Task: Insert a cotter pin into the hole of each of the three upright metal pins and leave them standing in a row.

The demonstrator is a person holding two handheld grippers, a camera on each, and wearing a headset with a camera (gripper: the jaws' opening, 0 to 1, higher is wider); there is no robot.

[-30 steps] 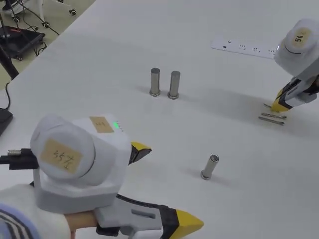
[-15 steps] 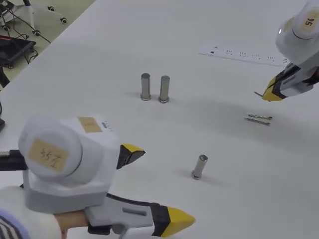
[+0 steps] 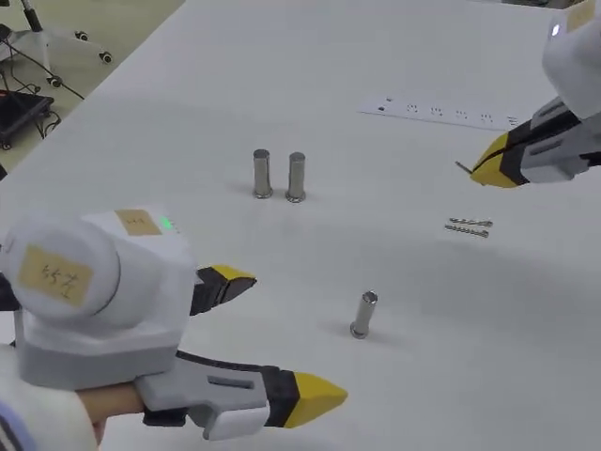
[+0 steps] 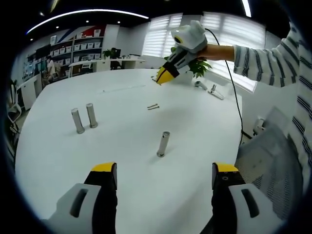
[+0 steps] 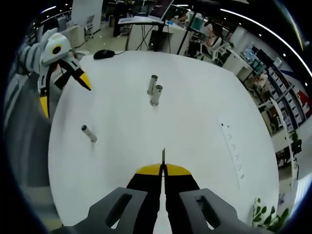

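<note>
Two upright metal pins [image 3: 262, 174] [image 3: 296, 177] stand side by side on the white table. A third metal pin [image 3: 363, 314] stands alone nearer me, leaning slightly. Two cotter pins [image 3: 469, 226] lie flat at the right. Above them my right gripper [image 3: 484, 169] hangs in the air, shut on a cotter pin [image 5: 164, 157] whose thin end pokes out past the tips. My left gripper [image 3: 272, 343] is open at the bottom left with nothing between its jaws, and the lone pin [image 4: 163, 144] stands ahead of it [image 4: 165, 170].
A white power strip [image 3: 441, 111] lies along the far right of the table. Past the table's left edge are chair legs and cables on the floor [image 3: 38, 56]. Bare tabletop [image 3: 169, 122] surrounds the pins.
My right gripper has risen off the table from beside the loose cotter pins, carrying one in its tips. The left gripper stays open and low; the camera has shifted.
</note>
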